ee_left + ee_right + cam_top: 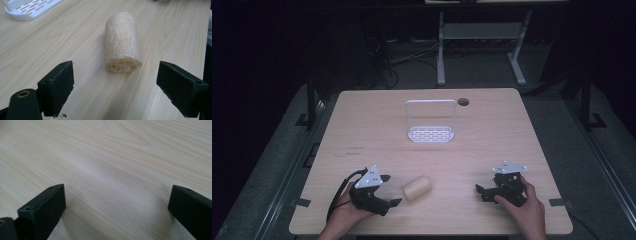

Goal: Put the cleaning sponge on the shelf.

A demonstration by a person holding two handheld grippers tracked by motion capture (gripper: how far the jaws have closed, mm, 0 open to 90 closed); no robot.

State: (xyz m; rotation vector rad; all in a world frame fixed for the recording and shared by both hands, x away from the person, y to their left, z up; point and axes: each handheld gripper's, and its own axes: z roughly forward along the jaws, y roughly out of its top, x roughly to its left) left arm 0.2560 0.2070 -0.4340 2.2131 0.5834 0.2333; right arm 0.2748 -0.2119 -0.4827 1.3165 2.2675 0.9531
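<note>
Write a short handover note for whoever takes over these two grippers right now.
Left gripper: open, aimed at the beige cylindrical loofah roll, which lies on its side just ahead of its jaws, untouched.
Right gripper: open, holding nothing, low over bare wood at the table's near right.
White slotted plastic rack with tall loop handle: upright at the middle of the light wooden table, holding nothing.
Done: nothing gripped yet.
Left: probably close on the roll, perhaps carry it to the rack.
</note>
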